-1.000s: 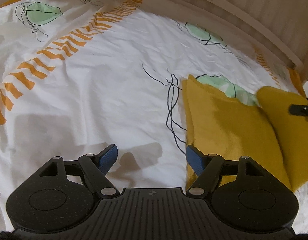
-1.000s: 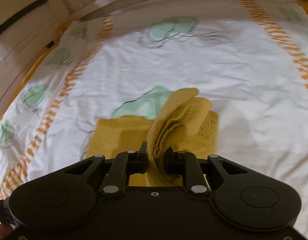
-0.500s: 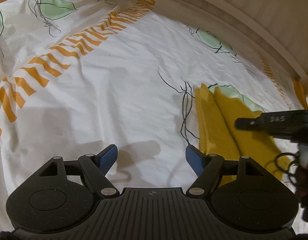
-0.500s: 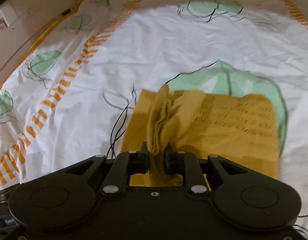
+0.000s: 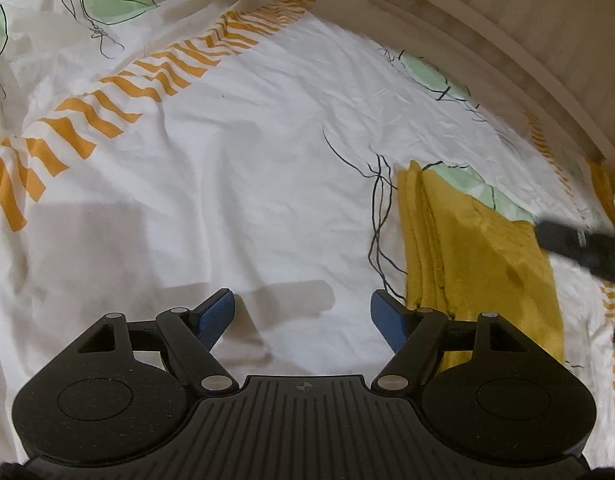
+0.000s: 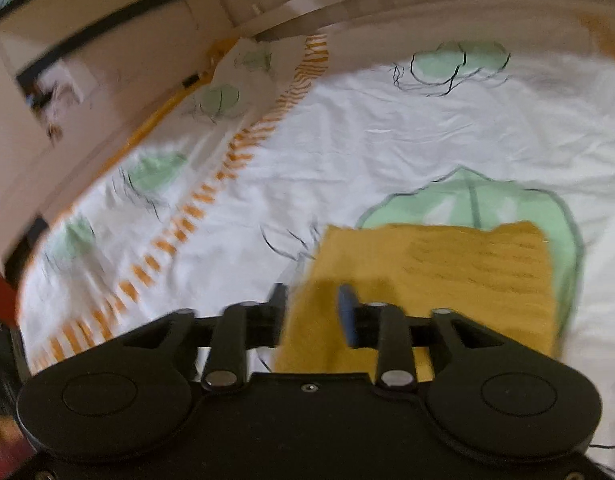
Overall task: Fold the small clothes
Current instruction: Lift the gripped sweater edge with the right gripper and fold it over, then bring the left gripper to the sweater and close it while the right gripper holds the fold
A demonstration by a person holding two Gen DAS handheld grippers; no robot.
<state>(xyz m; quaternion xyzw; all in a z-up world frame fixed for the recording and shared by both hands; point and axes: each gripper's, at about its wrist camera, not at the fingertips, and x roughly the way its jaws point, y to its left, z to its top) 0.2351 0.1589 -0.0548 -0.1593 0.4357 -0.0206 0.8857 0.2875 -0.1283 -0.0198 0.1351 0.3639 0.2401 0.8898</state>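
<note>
Yellow garment [image 6: 447,272] knit pattern shows only from right wrist

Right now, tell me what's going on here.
A person is folding a small yellow garment on a patterned bedsheet. The right hand-held gripper has just been opening; the garment lies flat and folded under its parted jaws, no longer pinched. The left hand-held gripper hangs open and empty over bare sheet beside the garment's left edge.
</note>
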